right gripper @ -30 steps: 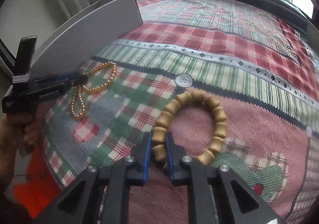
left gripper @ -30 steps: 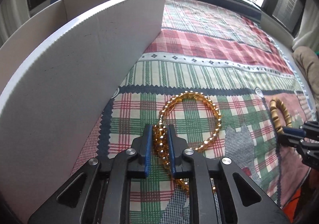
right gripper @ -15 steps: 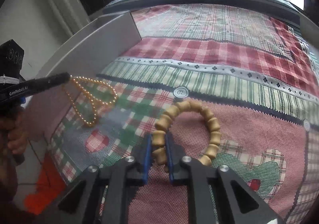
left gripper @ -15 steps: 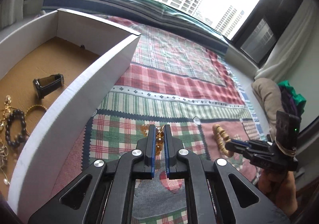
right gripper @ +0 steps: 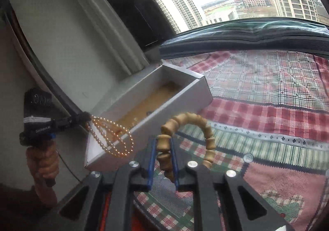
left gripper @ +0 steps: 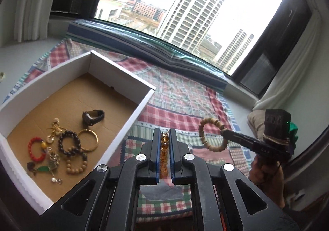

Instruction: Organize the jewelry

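Observation:
My left gripper [left gripper: 164,134] is shut on an amber bead necklace [left gripper: 163,152] and holds it in the air beside the box's near right wall; in the right wrist view the necklace [right gripper: 115,138] hangs in loops from that gripper [right gripper: 87,117]. My right gripper [right gripper: 163,142] is shut on a tan wooden bead bracelet [right gripper: 197,126], lifted off the cloth; it also shows in the left wrist view [left gripper: 207,134], held by that gripper [left gripper: 224,133]. The white cardboard box [left gripper: 131,120] with a brown floor holds several bracelets, a watch [left gripper: 92,116] and a gold bangle [left gripper: 89,140].
A plaid patchwork cloth [left gripper: 181,95] covers the ledge under a large window. The box [right gripper: 185,105] stands on its left part, against the wall. A beige cushion and green fabric [left gripper: 294,128] lie at the far right.
Both grippers have risen off the cloth with their jewelry. The necklace went from lying on the cloth to hanging beside the box; the bracelet now hangs in the air too.

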